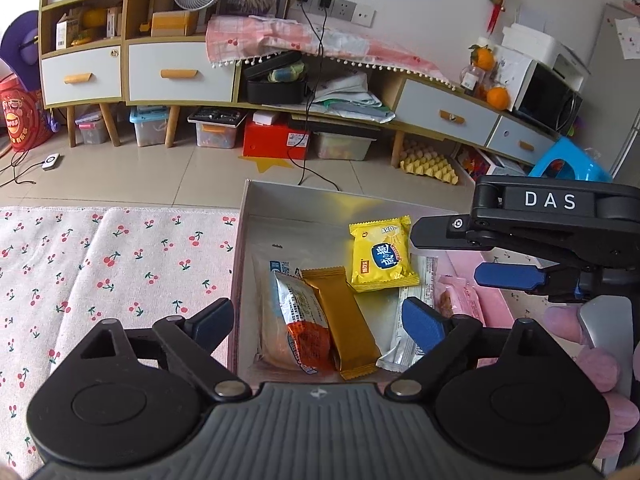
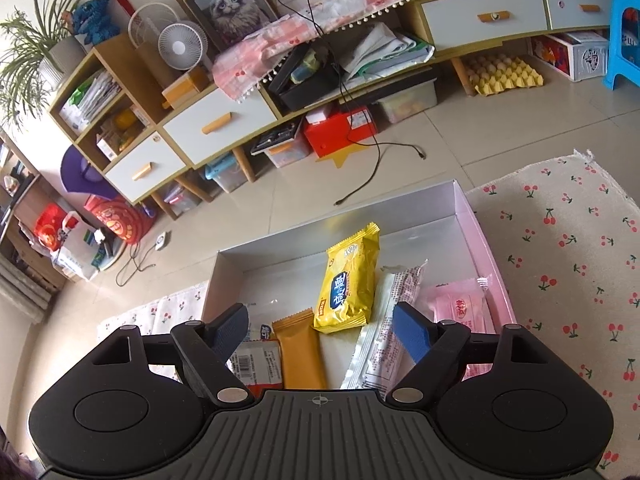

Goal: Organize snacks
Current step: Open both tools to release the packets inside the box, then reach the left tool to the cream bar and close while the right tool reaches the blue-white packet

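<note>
Snacks all sit inside open box [image 1: 245, 240] on cherry-print cloth [image 1: 100, 264]: yellow biscuit pack [image 1: 381, 254] toward the far wall, gold bar [image 1: 344, 320] and orange-white pack [image 1: 298, 320] nearer, white sachet [image 2: 384, 332] and pink pack [image 2: 464, 312] on the pink side. Left gripper [image 1: 320, 320] released, nothing between pads. Right gripper [image 2: 322, 330] likewise spread and empty, above the box.

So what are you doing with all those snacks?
A person is sorting snacks into a white box on a cherry-print cloth. Both the left gripper and the right gripper hang open and empty above it. A yellow packet, an orange bar and a pink packet already lie inside.
</note>
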Available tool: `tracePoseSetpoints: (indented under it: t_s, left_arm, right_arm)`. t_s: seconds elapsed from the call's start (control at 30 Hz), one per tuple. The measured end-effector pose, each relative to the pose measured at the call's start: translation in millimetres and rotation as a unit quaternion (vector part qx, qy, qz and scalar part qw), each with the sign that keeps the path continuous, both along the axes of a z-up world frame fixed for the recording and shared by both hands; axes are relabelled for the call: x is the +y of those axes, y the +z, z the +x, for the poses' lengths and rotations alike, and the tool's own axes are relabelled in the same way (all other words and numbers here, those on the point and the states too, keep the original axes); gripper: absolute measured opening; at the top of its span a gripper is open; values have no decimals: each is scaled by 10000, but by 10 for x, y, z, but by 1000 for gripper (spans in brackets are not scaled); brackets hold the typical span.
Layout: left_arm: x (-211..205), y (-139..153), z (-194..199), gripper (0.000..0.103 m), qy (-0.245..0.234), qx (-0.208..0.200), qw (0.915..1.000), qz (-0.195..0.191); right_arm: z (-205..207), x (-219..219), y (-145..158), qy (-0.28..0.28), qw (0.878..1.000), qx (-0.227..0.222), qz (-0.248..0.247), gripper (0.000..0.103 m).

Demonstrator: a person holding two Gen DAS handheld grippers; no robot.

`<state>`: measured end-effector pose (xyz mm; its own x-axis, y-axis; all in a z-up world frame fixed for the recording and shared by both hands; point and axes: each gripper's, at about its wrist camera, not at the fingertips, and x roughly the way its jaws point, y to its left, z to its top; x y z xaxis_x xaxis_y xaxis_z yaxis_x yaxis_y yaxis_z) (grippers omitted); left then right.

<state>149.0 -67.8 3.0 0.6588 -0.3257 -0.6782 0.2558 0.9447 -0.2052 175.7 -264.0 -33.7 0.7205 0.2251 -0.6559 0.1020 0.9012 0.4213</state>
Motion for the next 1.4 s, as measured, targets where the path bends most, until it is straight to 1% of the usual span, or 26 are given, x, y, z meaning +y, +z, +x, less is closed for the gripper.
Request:
tracePoseSetpoints:
  t_s: [0.1,0.3,0.47,0.67,0.97,1.1,1.2,1.33,1.4]
  left_arm:
    - [27,48,-71,93,23,14,10000,-28]
    - [86,108,-256,98,28,32,10000,27]
    - [161,136,-407,99,43,91,9999,139]
    - [281,176,-563,102,113,186,9995,227]
    - [457,146,-770,102,217,359,9984,391]
    - [568,68,-868,102,207,361,9983,396]
    - [626,-1,-923,102,154,423,9980,454]
    - [679,-75,-1031,102,28,528,9972,531]
    - [697,-120,-1074,102,33,660,9959,621]
  right_arm:
    - [-120,-1,73,-16,10000,-38,-29,86]
    - [-380,18,149,37,9997,-10,-238,86]
    - [-601,67,203,118,9991,-25,-401,89]
    - [-852,163,223,280,9974,-58,-666,89]
    - [-1197,217,158,477,9948,-136,-892,90]
    - [-1323,243,92,596,9921,-196,-1086,91]
    - [-1418,257,15,703,9897,-259,-1219,94]
    - [-1507,302,-78,939,9857,-141,-1393,94]
    - [-1551,329,-116,1023,9844,-87,-1427,94]
